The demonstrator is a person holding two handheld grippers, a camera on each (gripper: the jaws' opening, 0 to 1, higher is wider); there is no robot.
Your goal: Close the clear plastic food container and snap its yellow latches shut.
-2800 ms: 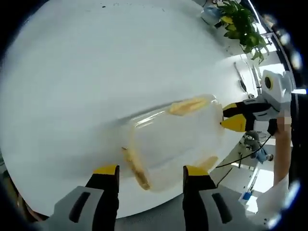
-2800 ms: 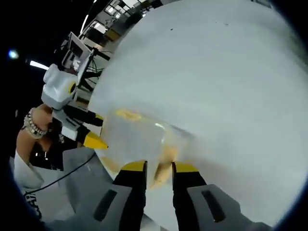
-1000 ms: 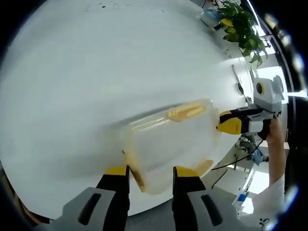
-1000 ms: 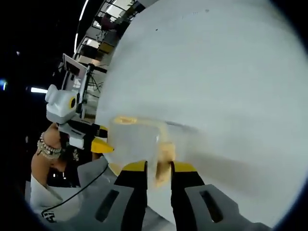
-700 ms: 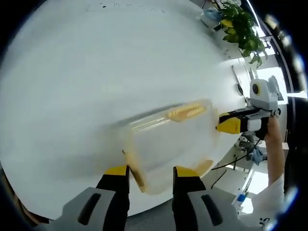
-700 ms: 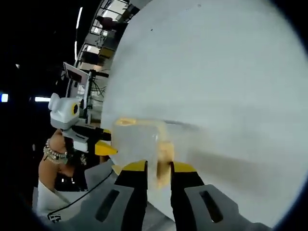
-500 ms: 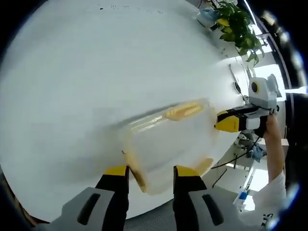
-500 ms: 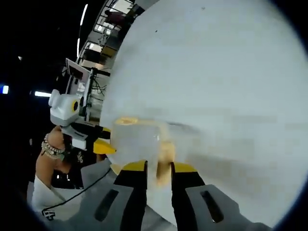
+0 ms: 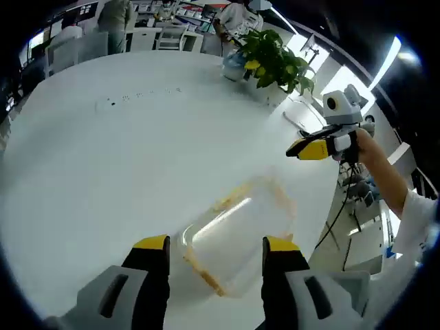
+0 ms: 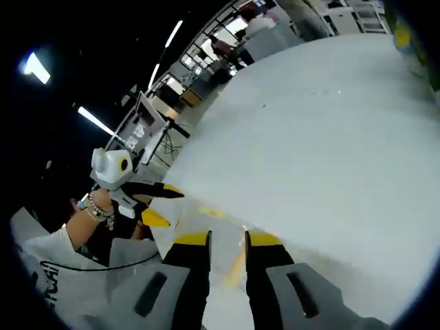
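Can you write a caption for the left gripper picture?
Clear container on white table, beyond open left gripper.

no text, label, brand or number is legible here; faint dark marks on the white table [image 9: 103, 158] stay unreadable.

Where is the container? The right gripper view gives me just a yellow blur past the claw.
Observer: In the left gripper view the container lies on the table near its edge, just ahead of the left claw.
Operator: Is that claw gripping it?
Observer: No. Its jaws stand wide open, either side of the container's near end.
Operator: And the right claw?
Observer: The right claw is up in the air, apart from the container, on the plant side.
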